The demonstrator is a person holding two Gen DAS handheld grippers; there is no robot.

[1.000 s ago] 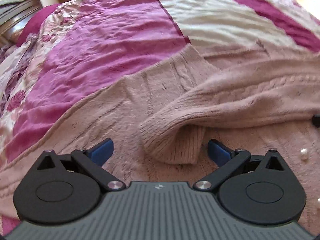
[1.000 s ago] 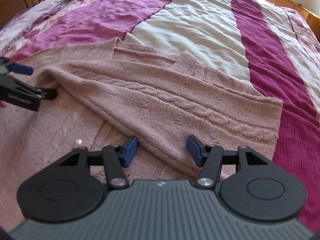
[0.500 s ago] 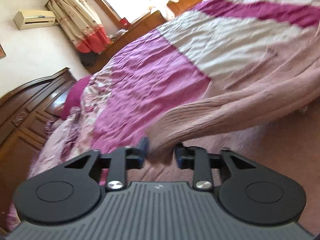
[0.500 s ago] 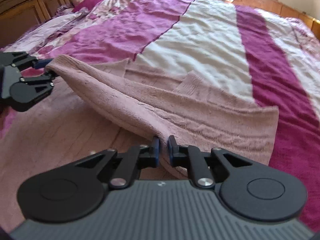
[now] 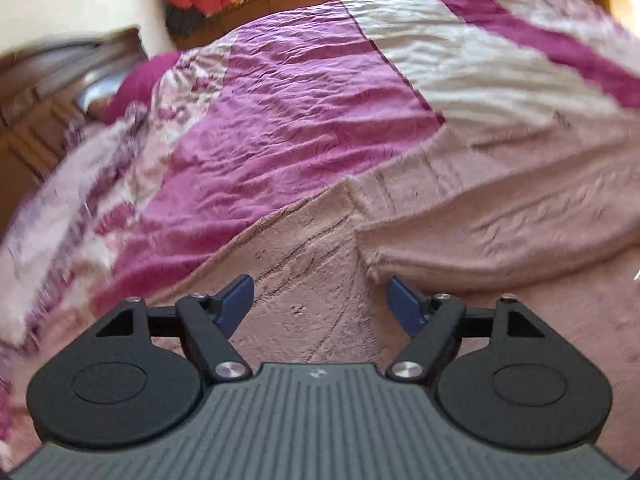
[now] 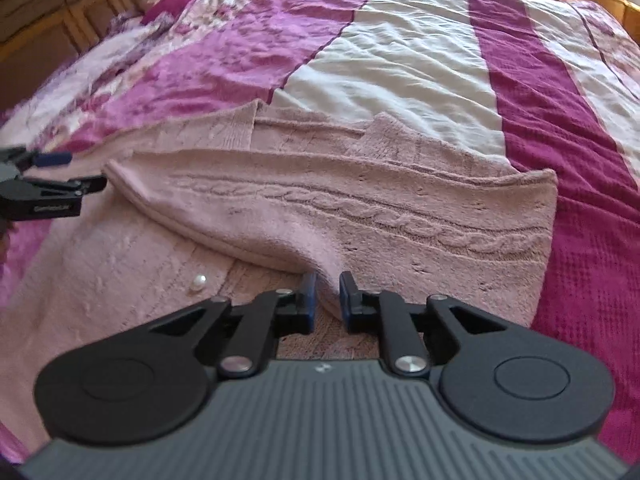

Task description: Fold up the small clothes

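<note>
striped magenta quilt (image 6: 532, 92) covers the bed; the pink cardigan (image 6: 360, 208) lies across its near edge, long axis left to right. my right gripper (image 6: 327, 292) jaws pinch its folded sleeve edge; my left gripper (image 5: 320, 300) jaws are spread, the sleeve cuff (image 5: 374, 256) just beside the right one.

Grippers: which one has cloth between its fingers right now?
The right gripper: its fingers sit close around a fold of the pink sweater. The left gripper is wide open, holding nothing.
</note>
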